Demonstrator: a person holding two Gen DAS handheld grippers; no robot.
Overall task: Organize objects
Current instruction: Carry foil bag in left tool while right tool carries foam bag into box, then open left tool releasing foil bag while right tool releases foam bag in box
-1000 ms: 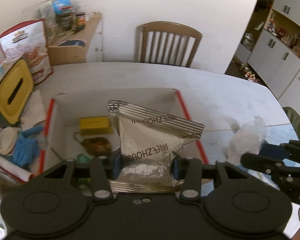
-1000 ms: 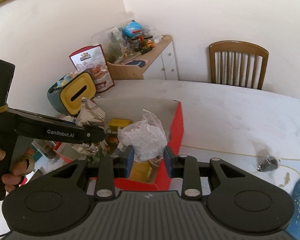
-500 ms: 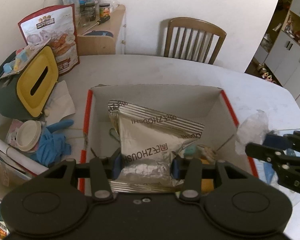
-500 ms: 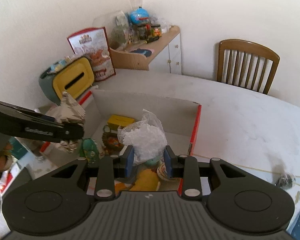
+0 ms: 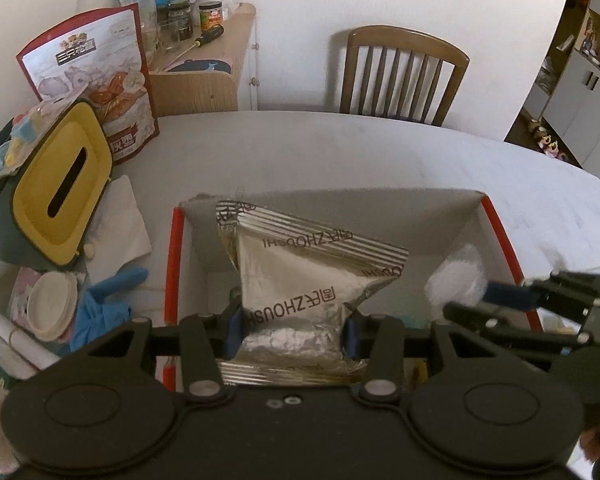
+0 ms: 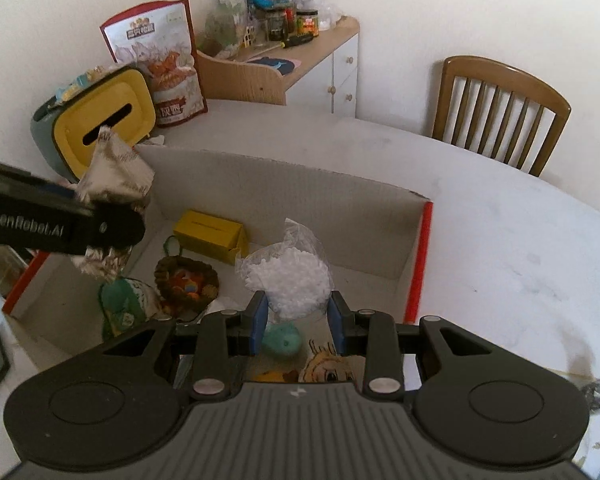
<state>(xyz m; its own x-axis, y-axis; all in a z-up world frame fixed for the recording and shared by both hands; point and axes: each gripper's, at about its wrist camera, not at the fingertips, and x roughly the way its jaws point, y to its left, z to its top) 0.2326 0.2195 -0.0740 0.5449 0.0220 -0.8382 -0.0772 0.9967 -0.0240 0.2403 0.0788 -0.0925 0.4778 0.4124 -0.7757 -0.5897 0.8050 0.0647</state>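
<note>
Soft, even indoor light, pale white wall (image 5: 300, 40) slightly washed out, faint shadows inside the cardboard box (image 6: 284, 204), strong fisheye bending with dark corners, silver foil packet (image 5: 312, 280) glinting, slight overall softness

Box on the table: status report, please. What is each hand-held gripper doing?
Left hand-held gripper shut on foil packet. Right hand-held gripper shut on bag of white beads. Both over the open box. Nothing blocking.

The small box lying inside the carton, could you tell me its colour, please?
Yellow; the small box shows best in the right wrist view.
</note>
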